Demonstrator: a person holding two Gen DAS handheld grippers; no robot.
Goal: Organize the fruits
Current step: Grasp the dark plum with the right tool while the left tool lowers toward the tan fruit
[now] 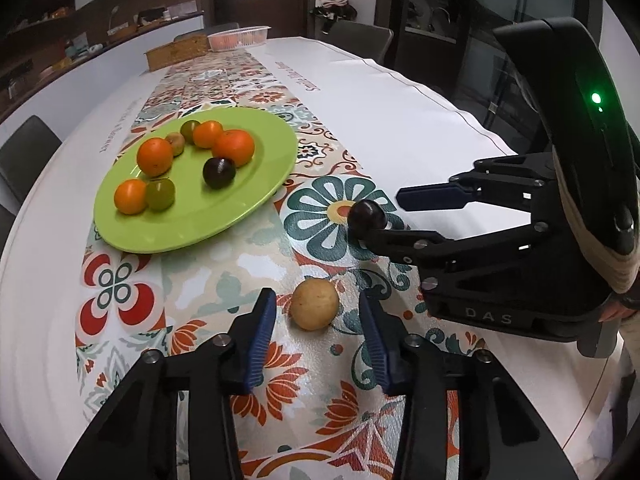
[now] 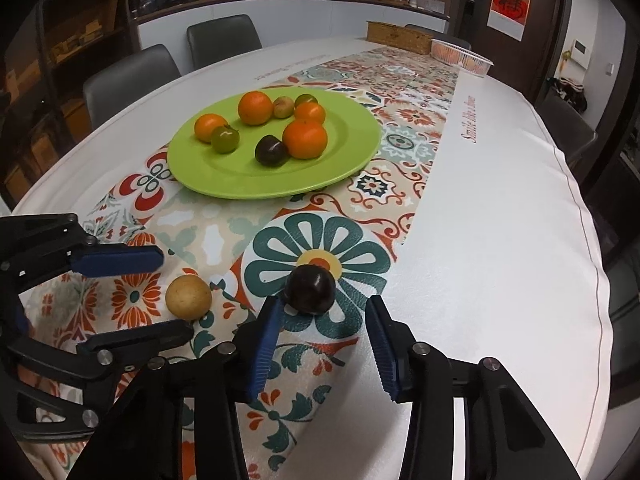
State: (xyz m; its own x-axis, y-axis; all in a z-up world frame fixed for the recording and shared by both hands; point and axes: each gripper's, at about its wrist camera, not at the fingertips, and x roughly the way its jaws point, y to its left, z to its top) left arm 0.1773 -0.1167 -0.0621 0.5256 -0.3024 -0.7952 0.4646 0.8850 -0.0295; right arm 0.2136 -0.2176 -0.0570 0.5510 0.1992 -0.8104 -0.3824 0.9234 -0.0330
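Two grippers low over loose fruit on tabletop (image 1: 420, 92).
L gripper (image 1: 318, 340) open around tan fruit (image 1: 314, 303); R gripper (image 2: 322, 344) open by dark plum (image 2: 311, 289); green plate (image 2: 352, 160) w/ fruit beyond.

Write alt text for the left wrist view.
The left hand-held gripper straddles a tan round fruit on a patterned tablecloth, pads not touching it. Beyond, a green plate holds assorted fruit.

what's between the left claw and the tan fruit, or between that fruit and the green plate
Nothing visible. The tan fruit lies on the tablecloth just ahead of the left claw, apart from both pads. Only bare patterned cloth lies between it and the green plate; the right claw and dark plum sit off to the side.
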